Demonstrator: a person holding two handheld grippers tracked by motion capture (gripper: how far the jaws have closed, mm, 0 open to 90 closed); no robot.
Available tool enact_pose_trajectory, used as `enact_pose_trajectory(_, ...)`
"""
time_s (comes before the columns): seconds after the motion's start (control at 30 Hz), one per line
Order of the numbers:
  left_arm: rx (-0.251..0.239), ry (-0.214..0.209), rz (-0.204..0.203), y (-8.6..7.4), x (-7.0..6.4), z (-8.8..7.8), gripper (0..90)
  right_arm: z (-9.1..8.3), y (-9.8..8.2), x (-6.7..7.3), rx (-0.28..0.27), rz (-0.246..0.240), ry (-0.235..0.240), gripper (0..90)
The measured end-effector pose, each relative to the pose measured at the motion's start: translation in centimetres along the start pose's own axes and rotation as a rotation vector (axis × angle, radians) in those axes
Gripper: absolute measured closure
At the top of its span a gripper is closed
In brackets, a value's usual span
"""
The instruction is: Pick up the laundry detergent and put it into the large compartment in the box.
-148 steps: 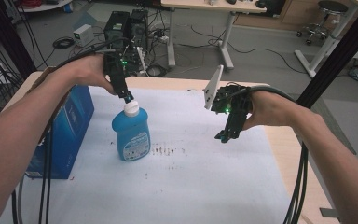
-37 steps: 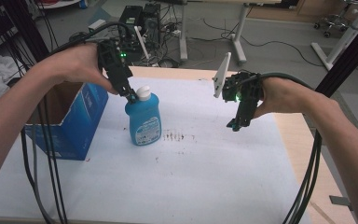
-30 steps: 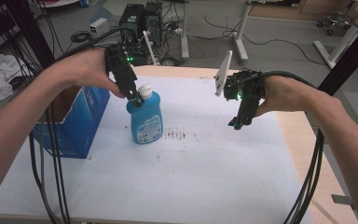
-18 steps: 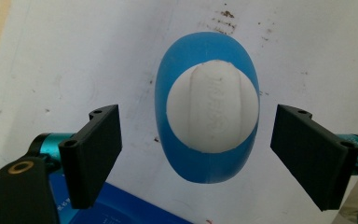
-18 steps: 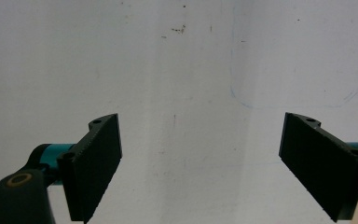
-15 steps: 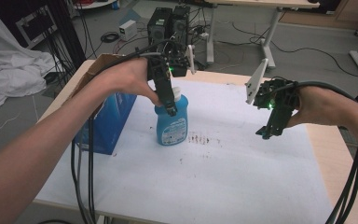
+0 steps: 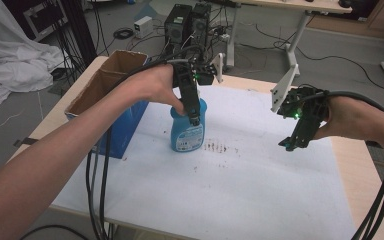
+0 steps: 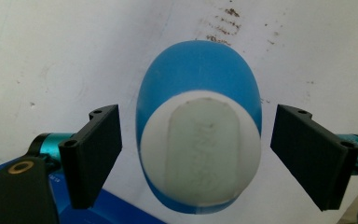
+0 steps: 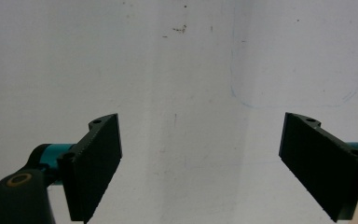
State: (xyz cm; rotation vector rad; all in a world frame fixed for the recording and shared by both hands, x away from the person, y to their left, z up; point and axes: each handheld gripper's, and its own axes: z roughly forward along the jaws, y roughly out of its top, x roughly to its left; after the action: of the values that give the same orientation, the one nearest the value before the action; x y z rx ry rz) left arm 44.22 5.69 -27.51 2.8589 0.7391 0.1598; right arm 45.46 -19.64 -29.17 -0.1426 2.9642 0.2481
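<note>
The blue bottle (image 7: 188,131) is viewed obliquely from above in the high view; straight down, close, in the left gripper view.

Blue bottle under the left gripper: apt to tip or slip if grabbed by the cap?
Probably tippy: the blue bottle stands upright, tall on a narrow base. Its white cap looks smooth and rounded, so it may slip. The left gripper is open, jaws either side, not touching.

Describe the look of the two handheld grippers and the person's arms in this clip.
Both the left gripper and the right gripper are black, each with a small green light and thick black cables trailing off. A grey three-cornered plate tops the right one. In the gripper views the jaws are flat black pads on teal fittings, with a brass-ringed pivot. The forearms are bare, no sleeves visible.
</note>
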Motion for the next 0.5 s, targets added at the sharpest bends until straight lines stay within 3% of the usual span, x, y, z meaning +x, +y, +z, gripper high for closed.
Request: enact_pose_trajectory(0.5, -0.001, 0.003, -0.027, 0.03, 0.16, 0.67, 16.5, 0.28, 0.4, 0.0, 0.003, -0.004, 0.0, 12.3)
